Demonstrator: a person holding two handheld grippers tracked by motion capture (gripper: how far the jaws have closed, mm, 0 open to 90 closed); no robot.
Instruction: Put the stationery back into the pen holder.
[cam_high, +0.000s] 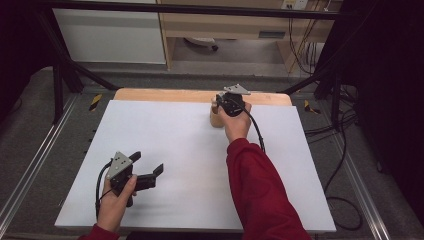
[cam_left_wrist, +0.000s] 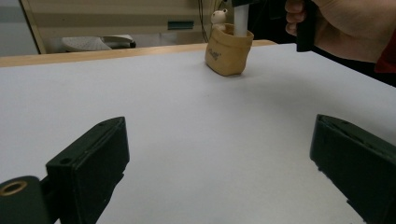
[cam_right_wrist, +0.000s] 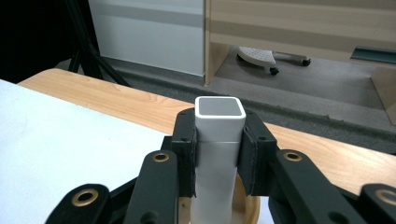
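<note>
On the white-covered table (cam_high: 165, 150) the small tan fabric pouch (cam_left_wrist: 227, 55), likely soft and tippy, holds the white square-capped plastic tube (cam_right_wrist: 219, 140), seemingly light, stiff and slick, clamped just below its cap by the right gripper (cam_right_wrist: 219, 154), while the left gripper (cam_high: 145, 172) gapes empty.

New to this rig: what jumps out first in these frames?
The right gripper, at the table's far edge, is clamped on an upright white square tube whose lower end sits in a small tan pouch. A little bear figure peeks from the pouch. Near the front left of the white table, the left gripper rests open and empty.
</note>
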